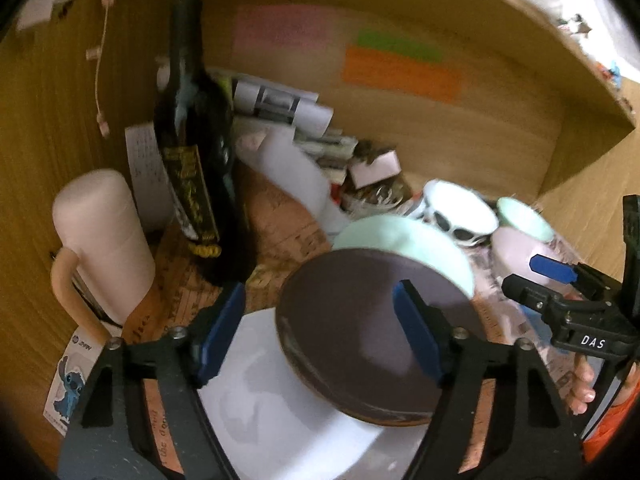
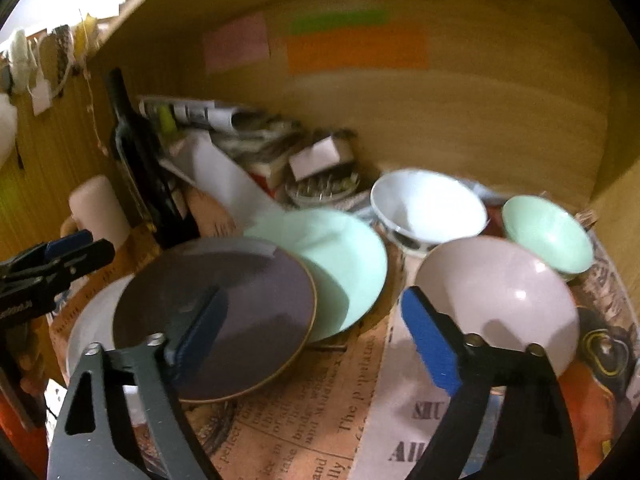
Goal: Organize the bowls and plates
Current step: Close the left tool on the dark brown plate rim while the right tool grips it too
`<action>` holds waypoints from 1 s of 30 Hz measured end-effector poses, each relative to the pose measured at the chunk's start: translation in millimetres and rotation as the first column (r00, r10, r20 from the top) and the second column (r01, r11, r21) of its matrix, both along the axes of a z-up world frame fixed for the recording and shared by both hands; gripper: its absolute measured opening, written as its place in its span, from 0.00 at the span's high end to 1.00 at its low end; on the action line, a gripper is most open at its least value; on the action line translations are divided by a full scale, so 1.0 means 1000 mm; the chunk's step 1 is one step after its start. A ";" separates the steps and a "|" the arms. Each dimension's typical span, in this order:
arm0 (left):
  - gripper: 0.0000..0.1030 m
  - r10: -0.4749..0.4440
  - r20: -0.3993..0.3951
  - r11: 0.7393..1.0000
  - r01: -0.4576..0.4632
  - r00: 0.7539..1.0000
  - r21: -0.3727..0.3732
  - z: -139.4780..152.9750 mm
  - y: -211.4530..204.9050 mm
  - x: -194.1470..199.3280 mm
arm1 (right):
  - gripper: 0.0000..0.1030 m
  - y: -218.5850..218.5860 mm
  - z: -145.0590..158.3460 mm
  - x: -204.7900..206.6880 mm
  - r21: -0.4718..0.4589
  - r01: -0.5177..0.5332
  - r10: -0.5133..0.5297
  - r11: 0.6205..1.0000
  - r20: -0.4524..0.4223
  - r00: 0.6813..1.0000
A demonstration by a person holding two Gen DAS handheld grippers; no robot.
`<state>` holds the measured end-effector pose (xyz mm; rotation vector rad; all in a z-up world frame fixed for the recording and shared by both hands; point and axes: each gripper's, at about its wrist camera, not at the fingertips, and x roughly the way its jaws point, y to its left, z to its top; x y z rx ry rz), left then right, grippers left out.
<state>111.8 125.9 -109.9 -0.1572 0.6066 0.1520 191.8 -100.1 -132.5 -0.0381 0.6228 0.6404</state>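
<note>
Plates (image 2: pixel 214 316) piled crooked, bowls (image 2: pixel 496 292) scattered on newspaper (nothing sorted yet, probably). Left gripper (image 1: pixel 320 336) and right gripper (image 2: pixel 316 344) both open, empty.

A plate (image 2: pixel 224 312) overlaps two others (image 2: pixel 344 264); three bowls (image 2: pixel 496 296) cluster to their right.

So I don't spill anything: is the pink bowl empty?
Empty: the pink bowl sits upright, its bare glossy inside showing only a highlight.

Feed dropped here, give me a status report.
Left gripper and right gripper open, empty. Dark plate overlaps white plate and green plate. Bottle close by.
</note>
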 end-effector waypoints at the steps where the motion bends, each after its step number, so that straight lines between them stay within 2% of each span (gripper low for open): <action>1: 0.32 -0.001 -0.014 1.000 0.001 1.000 -0.005 -0.003 0.003 0.003 | 0.25 0.003 -0.003 0.003 -0.008 -0.004 0.004 1.000 -0.009 1.000; 2: 0.33 -0.003 -0.033 1.000 0.003 0.999 -0.015 -0.008 0.007 0.006 | 0.26 0.006 -0.007 0.006 -0.018 -0.008 0.008 1.000 -0.022 1.000; 4: 0.37 -0.005 -0.056 1.000 0.003 0.998 -0.030 -0.014 0.013 0.011 | 0.37 0.010 -0.013 0.011 -0.030 -0.017 0.016 0.999 -0.046 0.999; 13: 0.62 -0.028 -0.139 0.996 0.017 0.990 -0.086 -0.035 0.032 0.027 | 0.63 0.018 -0.033 0.031 -0.034 -0.042 0.035 0.999 -0.166 0.985; 18: 0.71 -0.047 -0.169 0.992 0.025 0.984 -0.127 -0.042 0.038 0.033 | 0.69 0.021 -0.042 0.037 -0.035 -0.051 0.042 0.998 -0.204 0.978; 21: 0.73 -0.052 -0.179 0.989 0.026 0.983 -0.143 -0.045 0.041 0.034 | 0.73 0.024 -0.045 0.039 -0.034 -0.061 0.052 0.998 -0.220 0.974; 30: 0.78 -0.083 -0.204 0.986 0.051 0.975 -0.159 -0.050 0.038 0.035 | 0.75 0.031 -0.050 0.041 -0.012 -0.099 0.093 0.995 -0.240 0.966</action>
